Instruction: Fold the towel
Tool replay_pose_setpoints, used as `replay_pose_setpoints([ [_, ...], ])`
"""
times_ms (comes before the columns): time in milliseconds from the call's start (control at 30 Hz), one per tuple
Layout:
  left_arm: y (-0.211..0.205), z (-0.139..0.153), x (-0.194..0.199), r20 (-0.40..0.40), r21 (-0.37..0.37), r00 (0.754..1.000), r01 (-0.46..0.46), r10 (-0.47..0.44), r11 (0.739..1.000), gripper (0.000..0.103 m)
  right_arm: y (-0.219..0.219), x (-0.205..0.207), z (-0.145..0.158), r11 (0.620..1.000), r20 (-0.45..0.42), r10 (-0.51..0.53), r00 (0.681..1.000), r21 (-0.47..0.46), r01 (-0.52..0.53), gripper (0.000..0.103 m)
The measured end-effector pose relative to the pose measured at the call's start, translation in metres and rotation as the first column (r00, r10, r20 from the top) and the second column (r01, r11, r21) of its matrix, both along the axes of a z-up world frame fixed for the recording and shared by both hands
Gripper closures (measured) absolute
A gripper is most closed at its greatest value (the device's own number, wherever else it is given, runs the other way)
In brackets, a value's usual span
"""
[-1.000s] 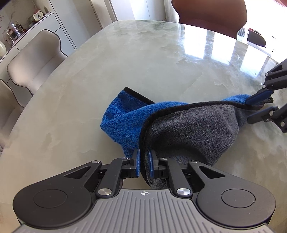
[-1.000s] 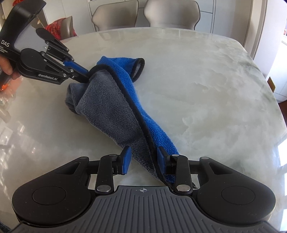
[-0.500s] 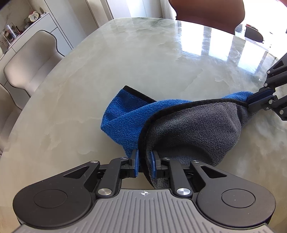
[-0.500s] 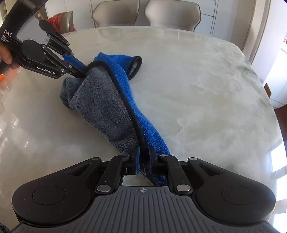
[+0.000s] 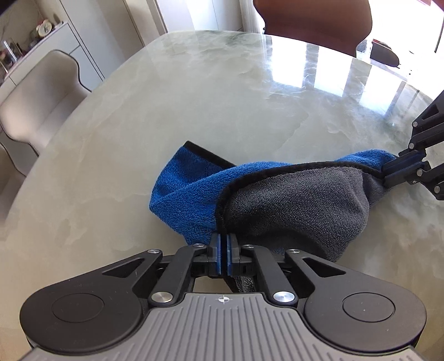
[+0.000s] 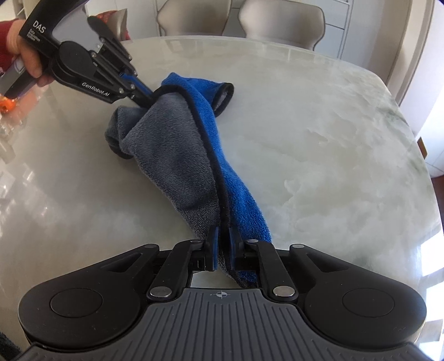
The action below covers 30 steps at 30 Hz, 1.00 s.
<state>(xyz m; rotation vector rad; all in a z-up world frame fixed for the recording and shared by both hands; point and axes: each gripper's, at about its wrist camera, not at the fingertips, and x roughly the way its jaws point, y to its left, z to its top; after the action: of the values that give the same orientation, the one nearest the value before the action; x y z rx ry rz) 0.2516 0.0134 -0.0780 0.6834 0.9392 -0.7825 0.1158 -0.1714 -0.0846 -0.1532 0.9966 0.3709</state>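
Observation:
A towel (image 5: pixel 277 200), blue on one side and grey on the other with a black hem, hangs bunched between both grippers over the marble table (image 5: pixel 194 97). My left gripper (image 5: pixel 223 239) is shut on one end of the towel; it also shows in the right wrist view (image 6: pixel 147 95), held by a hand. My right gripper (image 6: pixel 222 236) is shut on the other end of the towel (image 6: pixel 194 155); it shows at the right edge of the left wrist view (image 5: pixel 388 173). The towel's middle sags onto the table, and its blue fold rests there.
Pale chairs (image 5: pixel 36 94) stand along the table's left side and show at the far side in the right wrist view (image 6: pixel 280 19). A brown chair (image 5: pixel 313 19) stands at the far end. Small orange items (image 6: pixel 7 105) lie at the table's left edge.
My right gripper closed on the towel's end a second ago. My left gripper has tightened on its end. Both ends have lifted a little and the towel is stretched more between them.

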Motion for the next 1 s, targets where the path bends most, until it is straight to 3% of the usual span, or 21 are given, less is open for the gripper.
replay_pose_setpoints([
  [300, 0.019, 0.023, -0.029, -0.011, -0.065, 1.0, -0.014, 0.014, 0.998, 0.101, 0.001, -0.007, 0.004, 0.999, 0.005, 0.037, 0.999, 0.006, -0.037, 0.096],
  [400, 0.021, 0.024, -0.034, -0.022, -0.064, 1.0, -0.013, 0.012, 0.998, 0.101, -0.001, -0.004, 0.003, 1.0, 0.005, 0.022, 1.0, 0.012, -0.022, 0.09],
  [467, 0.022, 0.023, -0.036, -0.022, -0.058, 1.0, -0.02, 0.018, 0.998, 0.101, 0.0, -0.002, 0.002, 1.0, 0.002, 0.022, 1.0, 0.008, -0.022, 0.078],
  [600, 0.027, 0.025, -0.037, -0.021, -0.067, 0.999, -0.041, 0.039, 0.997, 0.101, 0.003, -0.002, -0.002, 0.999, -0.007, 0.039, 0.999, -0.028, -0.04, 0.076],
  [700, 0.029, 0.028, -0.039, -0.008, -0.066, 0.999, -0.046, 0.045, 0.997, 0.101, 0.004, -0.003, -0.008, 0.998, -0.022, 0.035, 0.999, -0.043, -0.035, 0.081],
  [733, 0.03, 0.029, -0.04, -0.006, -0.065, 0.999, -0.048, 0.048, 0.997, 0.101, 0.003, -0.004, -0.008, 0.998, -0.015, 0.035, 0.999, -0.045, -0.036, 0.094],
  [767, 0.03, 0.029, -0.04, -0.002, -0.063, 0.999, -0.052, 0.051, 0.997, 0.101, 0.003, -0.004, -0.007, 0.998, -0.017, 0.042, 0.999, -0.042, -0.043, 0.097],
  [1000, 0.038, 0.04, -0.047, 0.032, -0.088, 0.993, -0.108, 0.111, 0.99, 0.1, 0.0, -0.008, 0.019, 0.996, 0.088, 0.06, 0.994, -0.07, -0.054, 0.098],
])
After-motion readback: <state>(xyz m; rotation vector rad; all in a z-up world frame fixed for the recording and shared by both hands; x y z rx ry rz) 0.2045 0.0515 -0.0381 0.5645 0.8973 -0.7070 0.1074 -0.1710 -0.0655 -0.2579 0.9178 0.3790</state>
